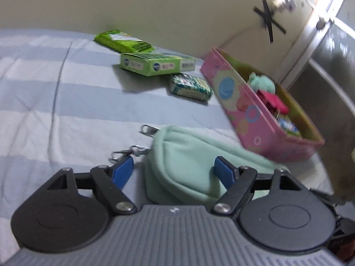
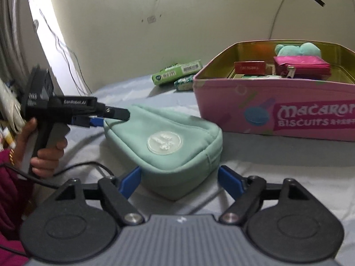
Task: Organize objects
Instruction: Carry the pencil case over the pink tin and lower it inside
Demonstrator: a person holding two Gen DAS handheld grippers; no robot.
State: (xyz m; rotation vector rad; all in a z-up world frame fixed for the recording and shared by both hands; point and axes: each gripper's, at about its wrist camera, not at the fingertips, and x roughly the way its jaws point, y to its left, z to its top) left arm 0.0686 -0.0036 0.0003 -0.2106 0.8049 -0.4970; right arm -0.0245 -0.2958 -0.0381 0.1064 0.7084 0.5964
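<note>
- Both grippers are on the mint pouch [image 2: 164, 141]. My right gripper [image 2: 179, 180] has its fingers spread wide, straddling the pouch's near end, blue pads beside the fabric with no squeeze showing.
- My left gripper [image 1: 174, 170] is spread too, with the pouch's other end between its fingers; the right pad [image 1: 225, 170] touches or nearly touches the fabric, the left pad sits clear beside the metal clasps [image 1: 131, 150].
- Pouch lies flat on the bed, just beside the pink Macaron biscuit tin [image 2: 275, 110], not in it.
- Tin already holds a teal plush [image 2: 297, 48], magenta coin purse [image 2: 301, 65] and red box [image 2: 249, 67].
- Risks, my read: the pouch is soft, so an end pinch may fold it or slip. Dangling clasps could snag the tin rim. Free room in the tin looks tight, so the pouch may ride on top.
- Farther out: green box [image 1: 158, 64], patterned packet [image 1: 190, 86] and green packet [image 1: 123, 41], loose on the sheet.
- Surface: blue-and-white striped sheet [image 1: 55, 88], wrinkled. Cream wall behind, taped cable.
</note>
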